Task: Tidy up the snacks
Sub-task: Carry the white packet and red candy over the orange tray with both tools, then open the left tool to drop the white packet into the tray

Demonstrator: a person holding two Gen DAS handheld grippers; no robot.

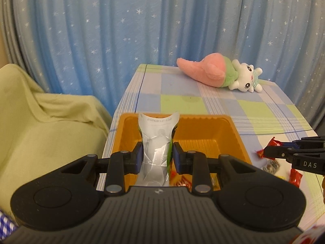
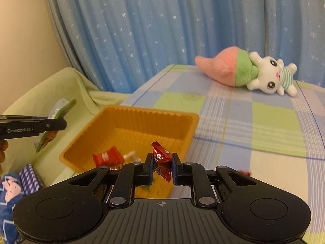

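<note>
- Holding a silver snack pouch (image 1: 155, 148) with green edges, the left gripper (image 1: 156, 154) had its fingers (image 1: 138, 155) clamped on both sides of it, above the orange tray (image 1: 205, 123).
- The right gripper (image 2: 162, 166) had its fingers (image 2: 149, 167) clamped on a red candy wrapper (image 2: 160, 158), over the near right corner of the tray.
- The tray stood near the left edge of the bench (image 2: 264, 109), which was covered with a checked cloth.
- Inside the tray lay another red candy (image 2: 107, 156) and a pale wrapper (image 2: 131, 155).
- More red candies (image 1: 295, 177) lay on the cloth just beside the tray, on its right.
- A plush toy (image 2: 247, 72) lay at the far side of the bench, before a blue curtain (image 2: 162, 20) with stars.
</note>
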